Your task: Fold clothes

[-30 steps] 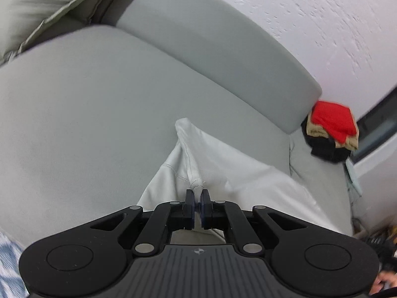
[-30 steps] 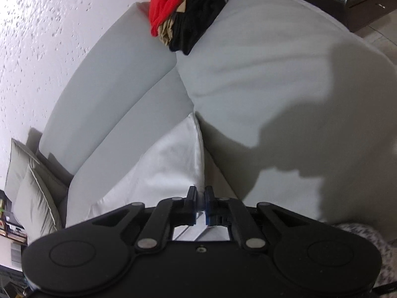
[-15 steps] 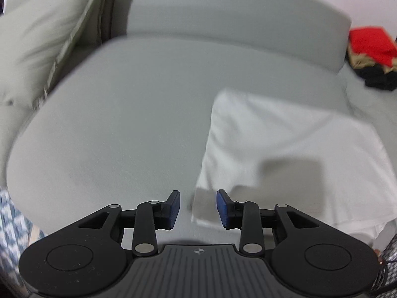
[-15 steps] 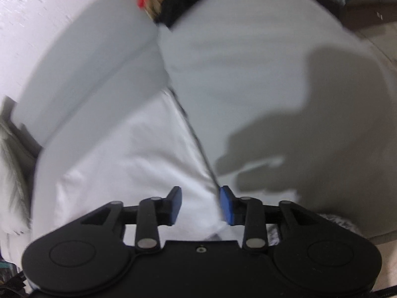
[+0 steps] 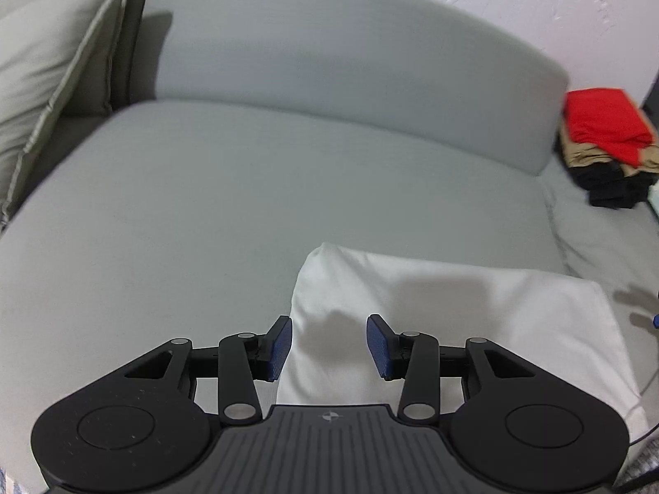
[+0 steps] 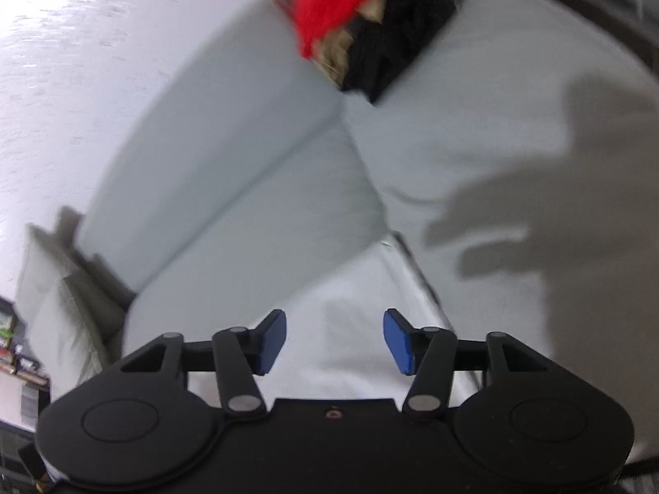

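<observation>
Both tools are wide apart over a white cloth on the gray sofa.

The left tool (image 5: 329, 343) and the right tool (image 6: 334, 339) hold nothing. The white cloth (image 5: 473, 313) lies flat in a neat block on the sofa seat (image 5: 206, 214), right under and in front of both tools. If another fold is needed, pinch an edge, not the middle, and lift both sides evenly. A stack of clothes (image 5: 601, 144) sits far off.

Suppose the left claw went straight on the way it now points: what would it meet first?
Most likely the folded white garment, which lies between and ahead of the open left claw. Past it comes the grey sofa seat, though depth is unclear.
</observation>
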A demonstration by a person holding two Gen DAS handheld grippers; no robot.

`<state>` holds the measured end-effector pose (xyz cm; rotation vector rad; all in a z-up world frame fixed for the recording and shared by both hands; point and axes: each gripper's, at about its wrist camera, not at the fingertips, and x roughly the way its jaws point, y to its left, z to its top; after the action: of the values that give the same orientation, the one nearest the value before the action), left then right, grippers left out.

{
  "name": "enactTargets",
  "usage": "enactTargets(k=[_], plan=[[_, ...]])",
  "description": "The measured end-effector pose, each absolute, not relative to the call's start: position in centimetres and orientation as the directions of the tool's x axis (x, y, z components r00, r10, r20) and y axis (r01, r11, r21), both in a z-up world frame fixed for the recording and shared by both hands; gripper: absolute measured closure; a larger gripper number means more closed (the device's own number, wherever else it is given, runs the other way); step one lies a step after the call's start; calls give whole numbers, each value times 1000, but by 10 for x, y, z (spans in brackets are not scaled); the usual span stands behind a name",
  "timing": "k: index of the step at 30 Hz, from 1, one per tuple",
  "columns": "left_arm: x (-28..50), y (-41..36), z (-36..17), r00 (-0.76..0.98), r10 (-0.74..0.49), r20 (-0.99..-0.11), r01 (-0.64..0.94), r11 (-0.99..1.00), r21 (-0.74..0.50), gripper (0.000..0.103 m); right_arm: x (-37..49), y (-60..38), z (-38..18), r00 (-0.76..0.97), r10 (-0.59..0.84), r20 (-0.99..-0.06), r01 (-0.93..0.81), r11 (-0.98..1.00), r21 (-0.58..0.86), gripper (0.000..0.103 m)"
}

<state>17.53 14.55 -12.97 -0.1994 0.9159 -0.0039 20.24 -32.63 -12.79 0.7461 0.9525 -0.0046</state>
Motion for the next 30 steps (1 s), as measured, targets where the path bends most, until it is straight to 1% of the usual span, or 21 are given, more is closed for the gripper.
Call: enactTargets(k=[2,7,10,13,15,17,21,24,25,26,28,30], plan=[[188,153,-139,613,-75,-786,-123,974,-190,62,214,-331,-143,580,289,-761,349,756,553,60],[209,164,-154,606,-100,-789,-159,957,-244,56,241,-343,-170,577,241,-780,373,772,515,61],[220,169,-162,599,-127,-791,-167,946,-279,53,252,-349,-176,572,272,-774,370,757,539,61],[231,174,-169,592,-154,-791,-175,934,-313,53,261,-353,-180,561,300,-772,372,741,559,61],[238,175,-174,584,-174,-793,-175,927,-332,53,268,-353,-183,549,309,-776,382,734,562,63],[244,173,-177,570,-197,-798,-165,924,-346,57,276,-351,-186,531,299,-793,387,747,541,70],[254,163,-182,546,-212,-811,-147,929,-341,64,289,-342,-193,499,265,-825,378,790,483,77],[259,153,-184,539,-197,-819,-124,943,-309,79,295,-331,-194,487,233,-842,357,826,435,81],[260,150,-183,543,-191,-818,-115,948,-298,92,295,-329,-193,488,224,-844,351,834,424,87],[259,148,-181,552,-181,-814,-112,951,-288,98,294,-328,-192,496,219,-840,350,835,425,91],[253,144,-175,588,-157,-794,-102,959,-265,101,290,-330,-189,529,211,-822,358,823,441,99],[245,140,-169,628,-127,-768,-94,967,-236,101,285,-332,-185,560,202,-803,357,816,454,101]])
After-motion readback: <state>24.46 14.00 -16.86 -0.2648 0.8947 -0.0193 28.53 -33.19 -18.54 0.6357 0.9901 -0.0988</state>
